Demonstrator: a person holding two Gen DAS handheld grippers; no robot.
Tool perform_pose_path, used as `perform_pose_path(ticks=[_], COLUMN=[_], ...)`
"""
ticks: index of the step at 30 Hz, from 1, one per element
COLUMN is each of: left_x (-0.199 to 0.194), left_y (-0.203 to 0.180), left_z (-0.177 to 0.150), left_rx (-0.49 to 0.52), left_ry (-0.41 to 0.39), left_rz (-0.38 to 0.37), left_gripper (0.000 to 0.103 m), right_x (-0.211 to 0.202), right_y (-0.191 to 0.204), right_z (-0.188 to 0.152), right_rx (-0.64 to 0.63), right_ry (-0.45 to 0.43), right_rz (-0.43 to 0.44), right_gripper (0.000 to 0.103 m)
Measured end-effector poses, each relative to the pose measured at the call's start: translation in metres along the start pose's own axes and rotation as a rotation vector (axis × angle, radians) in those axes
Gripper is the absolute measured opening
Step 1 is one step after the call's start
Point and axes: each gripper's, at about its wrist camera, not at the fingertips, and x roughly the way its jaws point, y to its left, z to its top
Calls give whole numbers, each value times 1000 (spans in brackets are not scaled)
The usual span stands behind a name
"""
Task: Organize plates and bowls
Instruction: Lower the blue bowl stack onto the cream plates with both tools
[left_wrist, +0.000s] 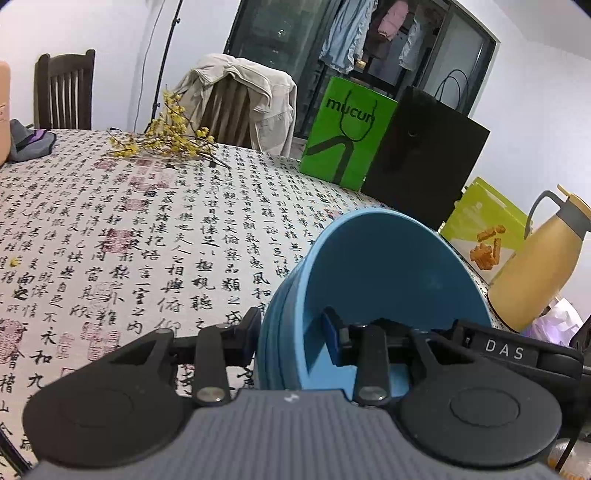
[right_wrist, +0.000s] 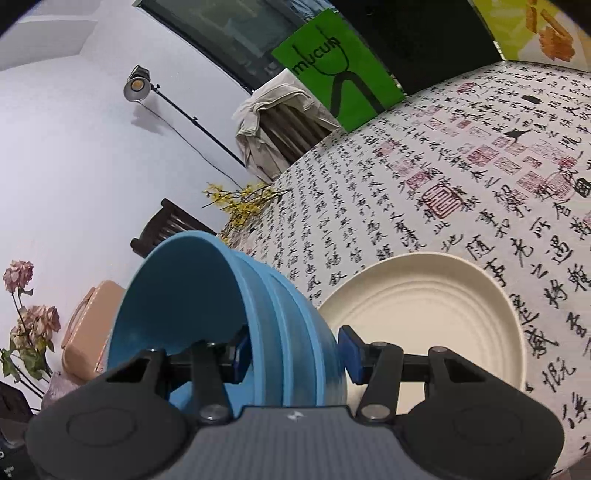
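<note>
My left gripper (left_wrist: 291, 332) is shut on the wall of a blue bowl (left_wrist: 388, 266), one pad inside and one outside. The bowl is tipped on its side with its mouth to the right; several ridged rims on its outside suggest nested bowls. In the right wrist view, my right gripper (right_wrist: 295, 354) is shut the same way on a second ridged blue bowl (right_wrist: 177, 295), tipped with its mouth to the left. Just right of that bowl, a cream plate (right_wrist: 424, 317) with ringed ridges lies flat on the calligraphy tablecloth (right_wrist: 406, 192).
At the table's far side stand a green bag (left_wrist: 347, 133), a black bag (left_wrist: 421, 158), a snack box (left_wrist: 484, 229) and a yellow jug (left_wrist: 535, 273). Yellow flower sprigs (left_wrist: 166, 136) lie on the cloth. A chair with a jacket (left_wrist: 236, 99) stands behind.
</note>
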Motion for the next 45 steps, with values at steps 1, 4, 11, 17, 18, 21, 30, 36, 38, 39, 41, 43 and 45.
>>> perform_pose_path(ticks=[1, 4, 11, 17, 18, 21, 30, 36, 38, 39, 41, 43, 45], left_x=[2, 7, 18, 28, 30, 34, 45, 50, 51, 52, 52, 52, 50], left_y=[-1, -6, -15, -19, -19, -20, -20, -20, -20, -20, -19, -19, -21], left_z=[0, -1, -3, -6, -6, -7, -9, -9, -9, -9, -9, -9, -10], left_rx=[2, 10, 24, 19, 18, 13, 5, -1, -2, -4, -7, -6, 10], left_ry=[4, 12, 31, 55, 57, 66, 99, 111, 111, 112, 114, 103, 88], left_rz=[-4, -12, -29, -41, -43, -47, -58, -62, -62, -63, -63, -62, -55], left_gripper=[36, 36, 36, 36, 36, 36, 36, 36, 36, 36, 36, 36, 36], right_x=[-1, -3, -6, -5, -5, -4, 1, 2, 4, 4, 5, 6, 7], right_y=[-2, -8, -23, -33, -34, -37, -44, -46, -45, -44, -44, -45, -45], right_z=[1, 3, 8, 11, 11, 13, 14, 16, 17, 16, 17, 18, 18], right_rx=[3, 13, 33, 41, 39, 40, 33, 19, 9, 5, 2, -1, -6], right_ry=[-1, -5, -12, -12, -13, -12, 0, 8, 10, 11, 13, 15, 13], right_rz=[-4, -13, -25, -42, -45, -51, -78, -91, -98, -102, -105, -104, -101], right_gripper=[50, 50, 50, 50, 50, 50, 50, 50, 50, 50, 50, 51, 52])
